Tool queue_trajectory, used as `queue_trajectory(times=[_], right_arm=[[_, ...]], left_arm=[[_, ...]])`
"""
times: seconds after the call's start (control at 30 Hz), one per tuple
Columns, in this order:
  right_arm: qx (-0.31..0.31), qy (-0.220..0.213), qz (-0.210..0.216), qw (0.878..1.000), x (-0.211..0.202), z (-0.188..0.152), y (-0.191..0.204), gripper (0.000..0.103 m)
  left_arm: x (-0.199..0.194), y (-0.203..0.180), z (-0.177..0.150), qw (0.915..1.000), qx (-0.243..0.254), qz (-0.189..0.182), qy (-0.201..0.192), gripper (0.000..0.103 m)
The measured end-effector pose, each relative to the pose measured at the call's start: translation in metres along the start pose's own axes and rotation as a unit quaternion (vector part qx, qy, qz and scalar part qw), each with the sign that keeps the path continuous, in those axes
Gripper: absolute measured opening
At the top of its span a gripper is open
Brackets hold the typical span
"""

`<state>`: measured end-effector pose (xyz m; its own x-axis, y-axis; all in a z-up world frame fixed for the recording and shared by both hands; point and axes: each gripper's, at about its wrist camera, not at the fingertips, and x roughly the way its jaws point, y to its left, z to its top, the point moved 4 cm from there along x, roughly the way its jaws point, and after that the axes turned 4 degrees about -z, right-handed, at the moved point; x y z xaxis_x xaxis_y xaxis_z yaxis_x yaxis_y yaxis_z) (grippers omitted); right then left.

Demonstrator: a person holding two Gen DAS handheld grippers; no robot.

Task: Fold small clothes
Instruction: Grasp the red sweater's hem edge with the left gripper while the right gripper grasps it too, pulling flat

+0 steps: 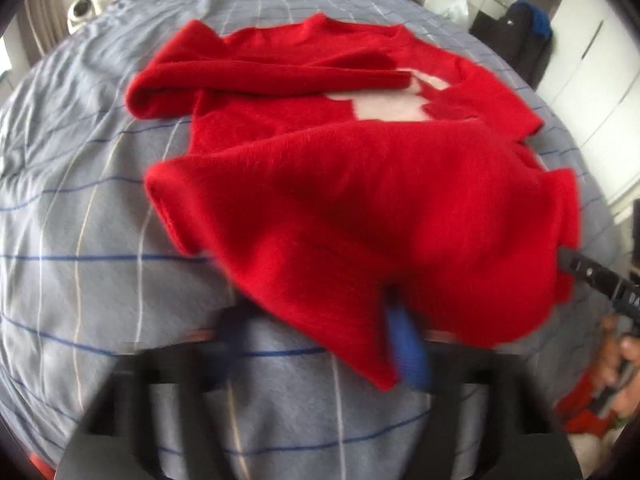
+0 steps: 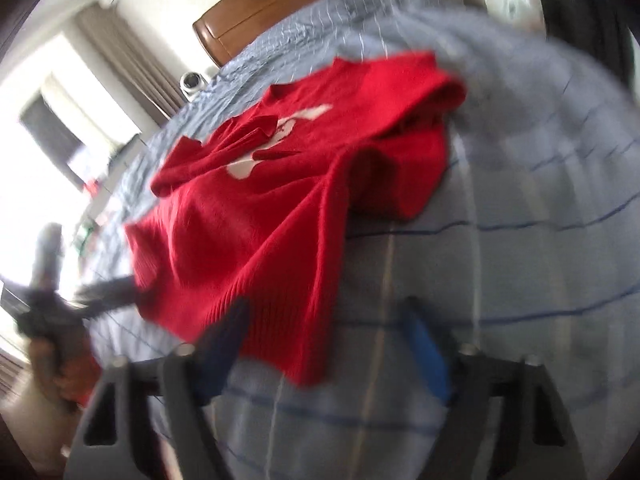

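A small red sweater [image 1: 340, 168] with a white shape on its front lies crumpled on the bed; it also shows in the right wrist view [image 2: 288, 200]. My left gripper [image 1: 320, 340] stands open at the sweater's near hem, which drapes over its blue right finger [image 1: 408, 352]. My right gripper [image 2: 328, 344] is open too, with the hem's near corner lying between its fingers. In the left wrist view the right gripper [image 1: 592, 280] reaches into the sweater's right edge. In the right wrist view the left gripper [image 2: 108, 292] touches the sweater's left edge. Both views are motion-blurred.
The bed has a grey-blue sheet [image 1: 80, 220] with thin blue and white lines. A wooden headboard [image 2: 304, 4] is at the far end. A small white camera [image 1: 82, 14] stands at the far left. White cabinets and dark hanging clothes [image 1: 524, 44] are on the right.
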<state>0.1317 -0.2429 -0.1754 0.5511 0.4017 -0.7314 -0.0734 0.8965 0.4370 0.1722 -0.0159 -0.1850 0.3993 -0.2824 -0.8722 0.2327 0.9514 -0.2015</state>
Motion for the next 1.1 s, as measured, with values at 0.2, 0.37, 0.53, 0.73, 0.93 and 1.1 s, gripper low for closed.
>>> queue_trajectory(times=[0.2, 0.37, 0.53, 0.73, 0.93, 1.1], right_arm=[[0.006, 0.034, 0.079, 0.996, -0.044, -0.023, 0.020, 0.004], [0.013, 0.087, 0.055, 0.995, -0.078, -0.067, 0.015, 0.004], [0.008, 0.086, -0.003, 0.996, -0.053, -0.086, -0.005, 0.017], [0.050, 0.080, 0.044, 0.995, -0.056, -0.090, -0.007, 0.067], [-0.048, 0.129, -0.022, 0.990, -0.053, -0.099, 0.021, 0.004], [-0.032, 0.112, -0.070, 0.991, -0.098, -0.088, 0.005, 0.003]], left_arm=[[-0.070, 0.016, -0.048, 0.9939, -0.032, -0.104, 0.013, 0.007], [-0.078, 0.017, -0.104, 0.9925, -0.022, -0.111, 0.046, 0.030], [-0.073, 0.028, -0.110, 0.9956, -0.027, -0.089, 0.011, 0.082], [-0.046, 0.026, -0.089, 0.9912, -0.061, -0.115, 0.022, 0.031], [-0.052, 0.029, -0.097, 0.9950, -0.069, -0.065, 0.032, 0.002], [-0.051, 0.042, -0.116, 0.9961, -0.070, -0.034, 0.040, 0.001]])
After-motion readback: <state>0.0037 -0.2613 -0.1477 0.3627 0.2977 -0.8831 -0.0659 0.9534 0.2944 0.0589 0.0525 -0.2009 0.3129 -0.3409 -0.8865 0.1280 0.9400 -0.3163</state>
